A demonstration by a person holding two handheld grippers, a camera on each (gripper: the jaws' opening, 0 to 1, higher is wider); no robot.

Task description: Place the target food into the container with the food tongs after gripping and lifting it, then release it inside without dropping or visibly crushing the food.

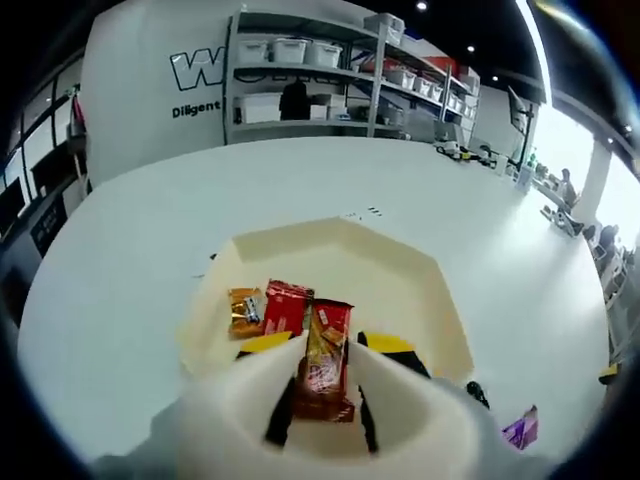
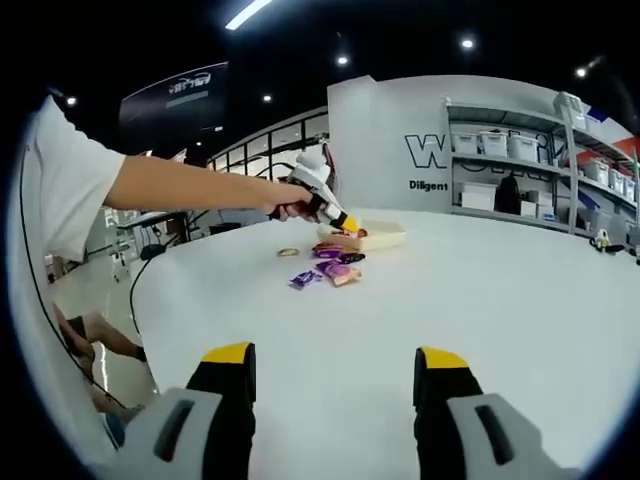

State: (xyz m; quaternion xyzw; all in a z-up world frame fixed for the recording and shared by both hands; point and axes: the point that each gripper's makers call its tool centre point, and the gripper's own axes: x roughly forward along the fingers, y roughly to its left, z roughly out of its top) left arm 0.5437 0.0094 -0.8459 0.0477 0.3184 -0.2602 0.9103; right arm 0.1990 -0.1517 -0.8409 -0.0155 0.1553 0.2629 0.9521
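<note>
Over the cream tray point(image 1: 420, 262), at six o'clock: left gripper point(image 1: 327, 385), jaws closed on a red snack packet point(image 1: 326, 362) (light, crinkly, probably slippery; best held mid-length). Right gripper point(image 2: 333, 385): jaws wide apart, empty, above the white table point(image 2: 500, 290).

A broad white surface point(image 1: 130, 260) with a rounded edge takes up the lower part of both views. Behind it stands a white wall point(image 1: 150, 100) with large dark lettering point(image 2: 425, 152), and beside the wall a grey metal shelf rack point(image 1: 330, 75) holds rows of white bins point(image 1: 290, 50). The ceiling point(image 2: 400, 40) is dark, with small round spotlights point(image 2: 466, 43) and a long strip light point(image 2: 248, 13). In the left gripper view, bright windows point(image 1: 575, 140) run along the right side. In the right gripper view, glass partitions point(image 2: 270, 140) stand to the left of the wall, with a pale floor point(image 2: 85, 290) below.
</note>
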